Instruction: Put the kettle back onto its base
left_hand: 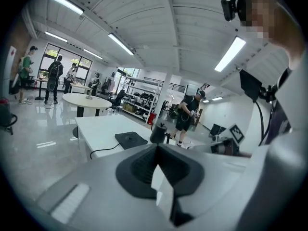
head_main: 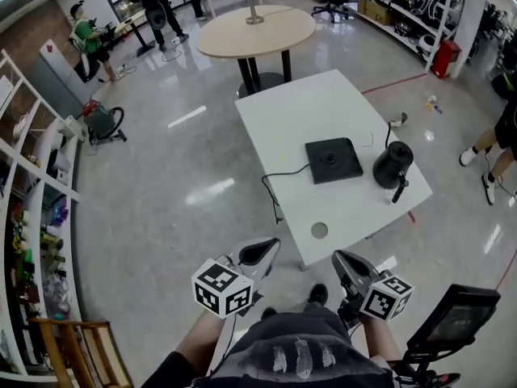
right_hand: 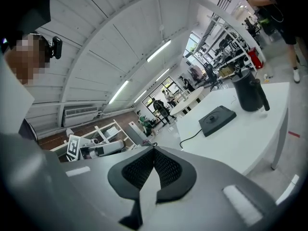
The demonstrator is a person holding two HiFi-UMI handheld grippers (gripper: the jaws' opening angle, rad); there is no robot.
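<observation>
**Kettle off its base, both tools closed and short of the surface**

We see the black kettle (head_main: 393,165) standing upright on the white rectangular surface (head_main: 299,111), near its right edge. Its handle is turned toward the near side. The flat black square base (head_main: 333,160) lies just left of the kettle, and nothing sits on it. The two are close together, but we cannot tell whether they touch. A black cord (head_main: 279,186) runs from the base toward the near left edge of the surface and hangs over it. A small round grey disc (head_main: 320,230) is set in the surface close to its near edge.

The left tool (head_main: 271,246) and the right tool (head_main: 339,257) are side by side over the glossy grey floor (head_main: 178,176). They are on the near side of the surface and well apart from the kettle. In the left gripper view the left tool's ribbed dark pads (left_hand: 144,165) meet at the tip with nothing between them. The right gripper view shows the right tool's jaws pressed together too, and also empty. Both tools point toward the surface, with the kettle and base ahead of them.

Beyond the far edge stands a round beige table (head_main: 256,31).
</observation>
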